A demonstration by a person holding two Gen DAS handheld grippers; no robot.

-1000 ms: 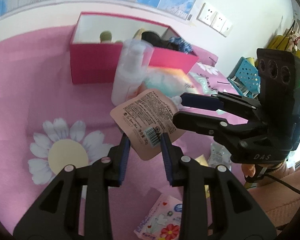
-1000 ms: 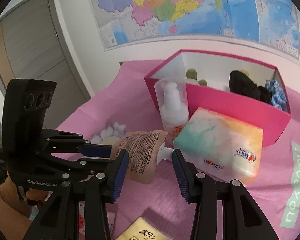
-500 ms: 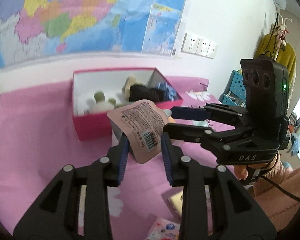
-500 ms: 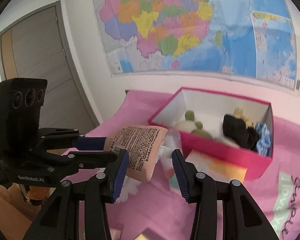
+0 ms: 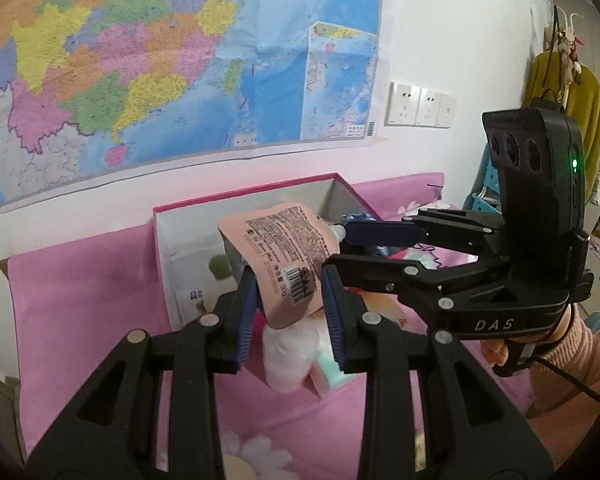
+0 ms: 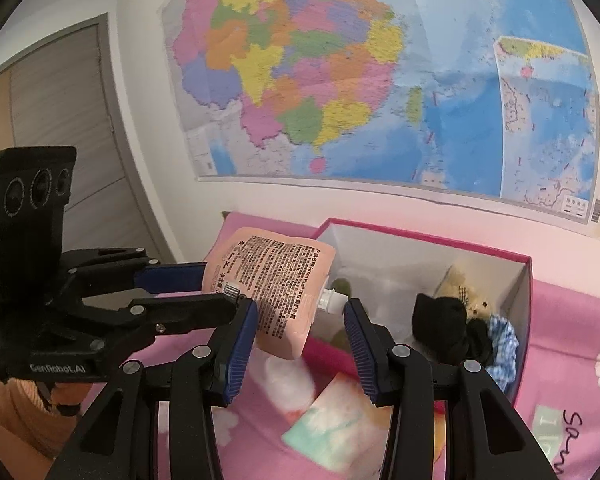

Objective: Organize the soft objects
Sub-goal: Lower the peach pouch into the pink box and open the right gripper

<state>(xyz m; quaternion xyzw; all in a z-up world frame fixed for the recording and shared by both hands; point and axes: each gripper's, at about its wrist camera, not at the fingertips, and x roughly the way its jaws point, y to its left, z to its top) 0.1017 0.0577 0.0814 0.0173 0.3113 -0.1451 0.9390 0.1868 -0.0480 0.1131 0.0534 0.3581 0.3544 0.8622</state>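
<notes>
Pink pouch (image 5: 284,256) clamped in left gripper (image 5: 288,304), above box (image 6: 524,280) — unplaced. Right gripper (image 6: 300,340) apart, empty. Plush, fabric inside; tissue pack (image 6: 336,424) remains outside.

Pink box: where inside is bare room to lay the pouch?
The box floor in the middle, between the green toy and the black cloth, looks bare. The right end is crowded: black cloth, teddy bear, blue checked cloth.
</notes>
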